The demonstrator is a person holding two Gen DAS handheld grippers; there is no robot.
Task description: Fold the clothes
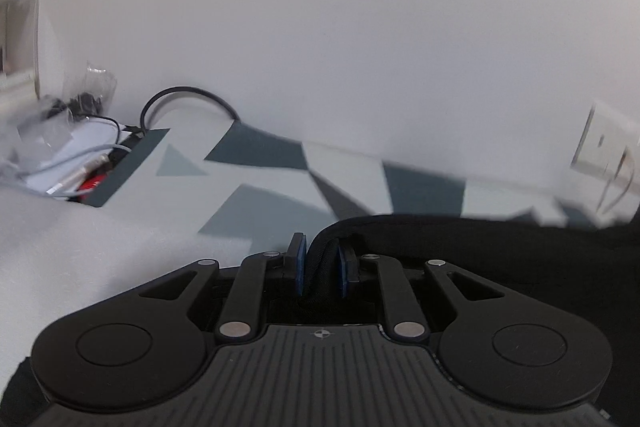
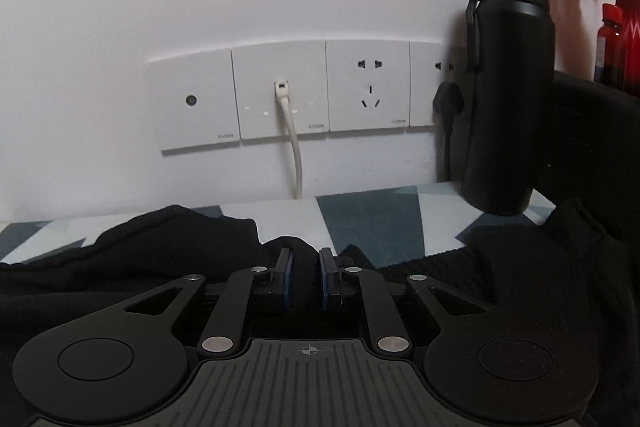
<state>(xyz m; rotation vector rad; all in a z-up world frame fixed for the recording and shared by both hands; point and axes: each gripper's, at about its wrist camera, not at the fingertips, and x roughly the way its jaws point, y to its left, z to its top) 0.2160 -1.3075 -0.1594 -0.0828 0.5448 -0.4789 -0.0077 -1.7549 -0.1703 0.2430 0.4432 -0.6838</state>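
Observation:
A black garment (image 1: 500, 251) lies on a table covered with a grey, blue and white geometric cloth (image 1: 256, 183). My left gripper (image 1: 322, 267) is shut on a thick ribbed edge of the garment, which bulges up between the blue pads (image 1: 299, 267). In the right wrist view the same black garment (image 2: 160, 247) spreads across the table below the wall. My right gripper (image 2: 305, 279) is shut on a fold of that black fabric, which fills the gap between its blue pads (image 2: 325, 279).
A tall black flask (image 2: 506, 87) stands on the table at the right, close to the wall. White wall sockets (image 2: 280, 93) carry a white cable and a black plug (image 2: 448, 103). Cables, a clear bag and small items (image 1: 72, 147) lie at the far left. Red objects (image 2: 616, 39) sit at the far right.

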